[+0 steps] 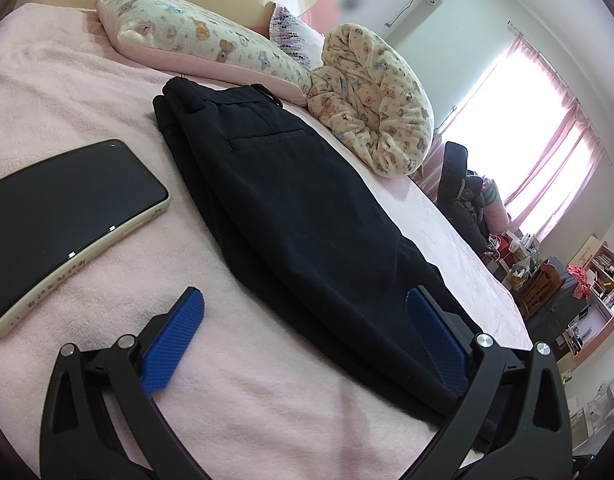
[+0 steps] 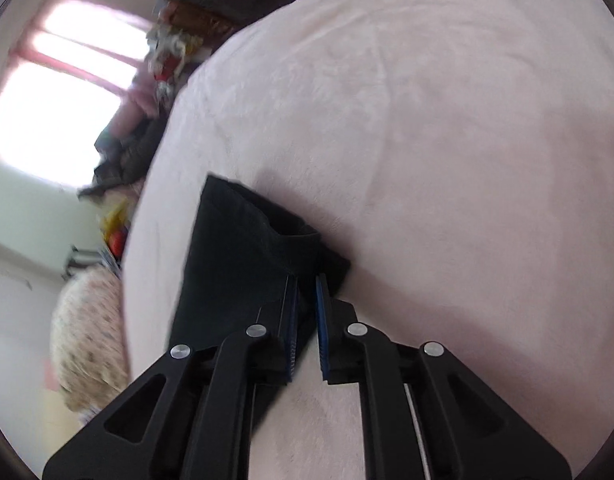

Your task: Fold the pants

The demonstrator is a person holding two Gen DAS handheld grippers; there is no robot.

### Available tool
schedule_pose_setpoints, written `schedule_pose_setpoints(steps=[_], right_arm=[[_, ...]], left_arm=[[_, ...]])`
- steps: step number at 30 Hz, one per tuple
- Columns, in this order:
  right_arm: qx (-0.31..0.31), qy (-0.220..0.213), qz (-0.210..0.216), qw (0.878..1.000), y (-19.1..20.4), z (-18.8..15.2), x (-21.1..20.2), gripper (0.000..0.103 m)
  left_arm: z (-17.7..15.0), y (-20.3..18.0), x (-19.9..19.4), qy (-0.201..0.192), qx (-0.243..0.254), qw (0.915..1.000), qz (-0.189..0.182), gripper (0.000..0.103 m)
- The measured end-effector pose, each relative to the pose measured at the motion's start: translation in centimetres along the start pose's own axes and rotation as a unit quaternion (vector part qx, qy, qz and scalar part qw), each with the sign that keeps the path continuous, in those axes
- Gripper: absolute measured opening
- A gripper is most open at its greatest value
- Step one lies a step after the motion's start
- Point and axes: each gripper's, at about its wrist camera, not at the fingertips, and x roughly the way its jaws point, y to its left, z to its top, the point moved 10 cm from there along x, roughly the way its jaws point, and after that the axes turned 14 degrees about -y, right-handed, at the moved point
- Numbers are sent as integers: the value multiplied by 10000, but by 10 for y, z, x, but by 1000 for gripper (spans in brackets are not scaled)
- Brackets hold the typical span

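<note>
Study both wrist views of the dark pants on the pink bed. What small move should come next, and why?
Probably the right gripper should lift the cuff end and carry it toward the waistband. Its jaws are pinched on the hem of the pants, which lie lengthwise on the bed, legs stacked but not yet folded across. The left gripper hangs open, astride the pants, gripping nothing, near the phone.

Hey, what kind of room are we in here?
Most likely a bedroom: black pants lie on a bed with a pink blanket, printed pillows at its head, and a curtained window beyond.
</note>
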Motion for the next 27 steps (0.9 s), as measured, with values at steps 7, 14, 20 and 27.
schedule_pose_setpoints(steps=[7,14,20,27], right_arm=[[394,-144,111,9991,-11,5,-7,47],[345,-18,122,9993,0,-8,5,47],[255,-133,31,9996,-5,-10,11,18],[350,-413,134,9984,-13,-14,7,14]], left_arm=[[0,0,0,2,-4,10000,1,101],[0,0,0,3,-7,10000,1,101],[0,0,0,9,-15,10000,-4,101],[0,0,0,10,-24,10000,-11,101]])
